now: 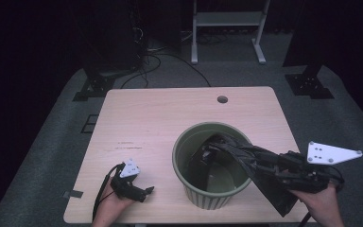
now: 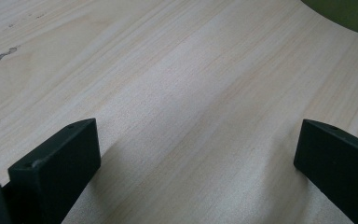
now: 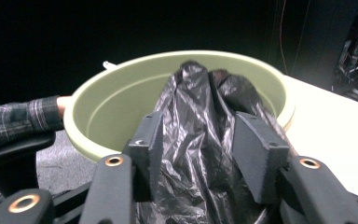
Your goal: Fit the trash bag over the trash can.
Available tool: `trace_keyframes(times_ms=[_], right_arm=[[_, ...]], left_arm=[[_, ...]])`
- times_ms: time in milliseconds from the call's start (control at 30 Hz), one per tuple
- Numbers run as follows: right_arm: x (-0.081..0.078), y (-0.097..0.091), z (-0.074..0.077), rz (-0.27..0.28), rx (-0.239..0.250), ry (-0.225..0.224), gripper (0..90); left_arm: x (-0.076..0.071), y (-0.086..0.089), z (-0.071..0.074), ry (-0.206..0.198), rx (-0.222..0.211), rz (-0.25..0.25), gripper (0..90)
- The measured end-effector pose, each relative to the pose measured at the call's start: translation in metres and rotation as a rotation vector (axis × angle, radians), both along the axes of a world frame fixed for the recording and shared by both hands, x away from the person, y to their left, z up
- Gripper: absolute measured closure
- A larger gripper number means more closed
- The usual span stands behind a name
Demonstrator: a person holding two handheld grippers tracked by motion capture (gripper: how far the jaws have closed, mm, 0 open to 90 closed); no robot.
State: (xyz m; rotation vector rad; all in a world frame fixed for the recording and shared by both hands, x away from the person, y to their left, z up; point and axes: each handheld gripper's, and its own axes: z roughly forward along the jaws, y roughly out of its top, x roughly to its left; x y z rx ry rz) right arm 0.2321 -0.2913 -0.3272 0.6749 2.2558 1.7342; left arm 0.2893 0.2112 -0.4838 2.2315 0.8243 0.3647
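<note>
Pale green bin [image 1: 211,191], glossy black bag [image 3: 200,140], light wood table [image 1: 146,123], grey plaid sleeve [image 3: 14,123]

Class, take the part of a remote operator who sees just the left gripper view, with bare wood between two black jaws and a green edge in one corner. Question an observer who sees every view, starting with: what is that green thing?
Observer: A green bin standing on the table.
Operator: Is anything in it?
Observer: A black plastic bag hangs over its rim, part inside, part outside.
Operator: Who holds the bag?
Observer: The right tongs, jaws on either side of the bunched plastic.
Operator: And my own tongs?
Observer: The left tongs are open and hold nothing, just left of the bin near the table's front edge.
</note>
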Motion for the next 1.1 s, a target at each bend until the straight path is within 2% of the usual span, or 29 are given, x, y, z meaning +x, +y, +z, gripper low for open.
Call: trace_keyframes(times_ms=[133, 300, 367, 600, 800, 867, 967, 1100], right_arm=[[0.002, 0.004, -0.005, 0.005, -0.016, 0.016, 61.2], [0.0, 0.004, -0.004, -0.001, -0.033, -0.005, 84.2], [-0.001, 0.005, -0.003, 0.005, -0.043, -0.011, 89.0], [0.005, 0.009, 0.006, 0.016, -0.029, -0.022, 89.8], [0.01, 0.018, 0.018, 0.034, -0.027, -0.04, 89.8], [0.011, 0.019, 0.02, 0.043, -0.026, -0.042, 89.8], [0.014, 0.021, 0.023, 0.049, -0.023, -0.044, 89.8], [0.017, 0.021, 0.025, 0.053, -0.015, -0.039, 89.9]], left_arm=[[0.0, 0.0, 0.0, 0.0, 0.0, 0.0, 0.0], [0.0, 0.0, 0.0, 0.0, 0.0, 0.0, 0.0], [0.0, 0.0, 0.0, 0.0, 0.0, 0.0, 0.0], [0.0, 0.003, 0.001, 0.008, -0.027, -0.004, 0.0], [-0.003, 0.004, 0.016, -0.011, -0.049, -0.034, 0.0], [-0.005, 0.004, 0.024, -0.019, -0.08, -0.049, 0.0], [-0.007, 0.006, 0.037, -0.026, -0.16, -0.076, 0.0], [-0.009, 0.006, 0.059, -0.048, -0.267, -0.162, 0.0]])
